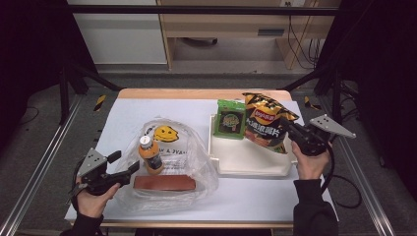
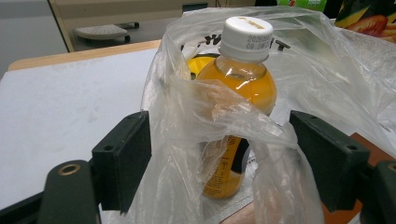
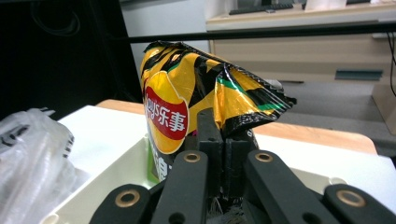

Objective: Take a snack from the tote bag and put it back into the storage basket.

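Note:
A yellow-and-black chip bag (image 1: 265, 120) stands tilted over the right part of the white tray (image 1: 246, 160). My right gripper (image 1: 291, 130) is shut on its crumpled right edge. In the right gripper view the jaws pinch the bag (image 3: 187, 88) at my right gripper (image 3: 223, 140). A clear plastic bag (image 1: 199, 164) with a smiley print holds an orange drink bottle (image 1: 150, 155) and a brown box (image 1: 164, 183). My left gripper (image 1: 123, 167) is at the plastic bag's left edge. Its jaws stand wide apart at my left gripper (image 2: 219, 158), with loose film (image 2: 187, 116) draped between them before the bottle (image 2: 238, 88).
A green packet (image 1: 231, 119) leans upright at the tray's back left corner, beside the chip bag. The white table top (image 1: 123, 123) ends in a wooden strip at the back. Black frame bars and metal rails run along both sides.

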Demonstrator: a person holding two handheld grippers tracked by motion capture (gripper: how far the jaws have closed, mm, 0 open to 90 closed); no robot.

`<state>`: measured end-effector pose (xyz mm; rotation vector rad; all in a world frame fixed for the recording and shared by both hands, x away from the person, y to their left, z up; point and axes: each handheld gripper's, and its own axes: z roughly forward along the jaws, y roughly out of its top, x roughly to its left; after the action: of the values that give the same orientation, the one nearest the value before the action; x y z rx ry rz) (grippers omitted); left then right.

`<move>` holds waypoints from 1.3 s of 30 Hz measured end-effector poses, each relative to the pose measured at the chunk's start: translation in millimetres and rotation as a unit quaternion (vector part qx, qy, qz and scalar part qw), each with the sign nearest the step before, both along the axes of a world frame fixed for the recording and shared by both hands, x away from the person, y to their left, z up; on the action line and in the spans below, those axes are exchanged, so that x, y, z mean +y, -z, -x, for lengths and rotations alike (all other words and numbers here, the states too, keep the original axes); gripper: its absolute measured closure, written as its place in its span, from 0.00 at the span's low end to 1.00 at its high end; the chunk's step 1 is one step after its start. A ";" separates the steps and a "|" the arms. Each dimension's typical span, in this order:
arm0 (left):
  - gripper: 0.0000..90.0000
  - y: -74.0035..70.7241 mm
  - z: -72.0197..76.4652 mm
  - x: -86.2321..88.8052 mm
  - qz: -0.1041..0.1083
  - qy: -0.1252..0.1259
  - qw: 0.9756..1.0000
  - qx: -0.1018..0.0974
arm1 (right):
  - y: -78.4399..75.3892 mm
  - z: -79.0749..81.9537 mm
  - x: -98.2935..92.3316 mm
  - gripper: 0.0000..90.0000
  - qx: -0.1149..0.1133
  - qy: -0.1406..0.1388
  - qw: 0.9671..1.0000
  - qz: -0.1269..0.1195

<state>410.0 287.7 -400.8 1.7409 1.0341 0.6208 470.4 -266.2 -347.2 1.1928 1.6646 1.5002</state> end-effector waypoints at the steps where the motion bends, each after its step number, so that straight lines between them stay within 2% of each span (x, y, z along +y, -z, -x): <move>1: 0.24 0.3 -0.4 0.1 -0.002 0.000 1.000 0.001 | 4.5 -1.1 -3.4 0.99 0.004 0.004 1.000 0.001; 7: 0.24 1.9 -1.5 -0.8 -0.002 0.000 1.000 0.004 | 16.8 -8.3 -8.7 0.99 0.020 0.013 1.000 -0.001; 29: 0.24 5.4 -3.7 1.1 -0.003 -0.002 1.000 0.010 | 38.3 -38.6 -13.8 0.97 0.049 0.035 0.998 -0.022; 34: 0.24 6.6 -4.3 1.2 -0.003 -0.003 1.000 0.014 | 42.0 -45.7 -16.5 0.94 0.048 0.049 0.998 -0.014; 39: 0.24 7.3 -4.8 1.5 -0.004 -0.003 1.000 0.014 | 42.6 -52.5 -15.9 0.85 0.044 0.068 0.997 -0.002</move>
<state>414.7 289.1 -408.1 1.7592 1.0579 0.6057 522.9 -282.1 -389.8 1.3637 1.6036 1.3869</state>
